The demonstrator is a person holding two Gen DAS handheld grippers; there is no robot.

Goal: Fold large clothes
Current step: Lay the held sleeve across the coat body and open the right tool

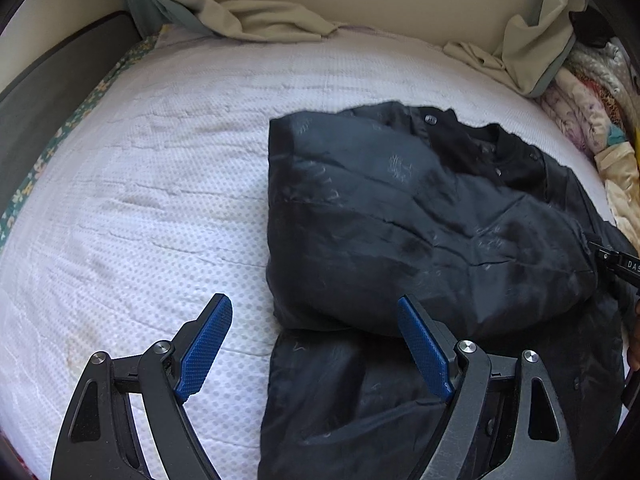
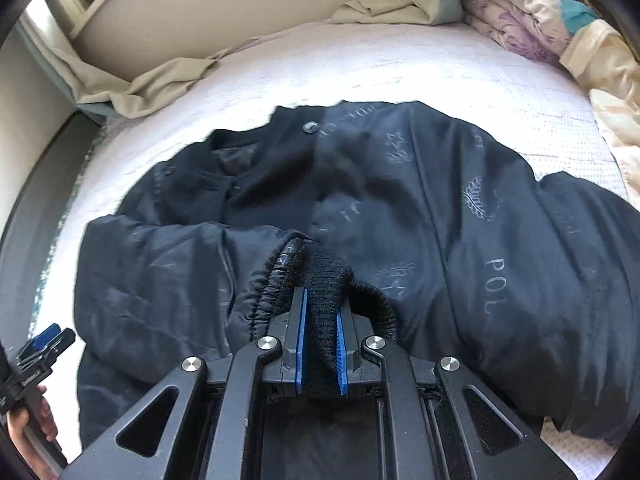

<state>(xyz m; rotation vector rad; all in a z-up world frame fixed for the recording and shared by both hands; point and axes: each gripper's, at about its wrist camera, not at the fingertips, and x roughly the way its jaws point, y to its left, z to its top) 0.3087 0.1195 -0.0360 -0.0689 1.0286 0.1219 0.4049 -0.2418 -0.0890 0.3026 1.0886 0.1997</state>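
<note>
A large black padded jacket [image 1: 420, 216] with faint printed logos lies on the white mattress [image 1: 152, 184], its left sleeve folded across the chest. My left gripper [image 1: 314, 312] is open and empty, just above the jacket's near left edge. My right gripper [image 2: 320, 304] is shut on the black ribbed knit cuff [image 2: 324, 276] of the other sleeve and holds it over the jacket's body [image 2: 440, 240]. The right gripper also shows at the right edge of the left wrist view [image 1: 616, 264]. The left gripper shows at the lower left of the right wrist view [image 2: 44, 344].
A beige sheet [image 1: 260, 16] is bunched along the headboard at the back. Folded floral bedding [image 2: 532, 12] is piled at the right side of the bed. A dark bed frame [image 1: 48, 92] runs along the left edge.
</note>
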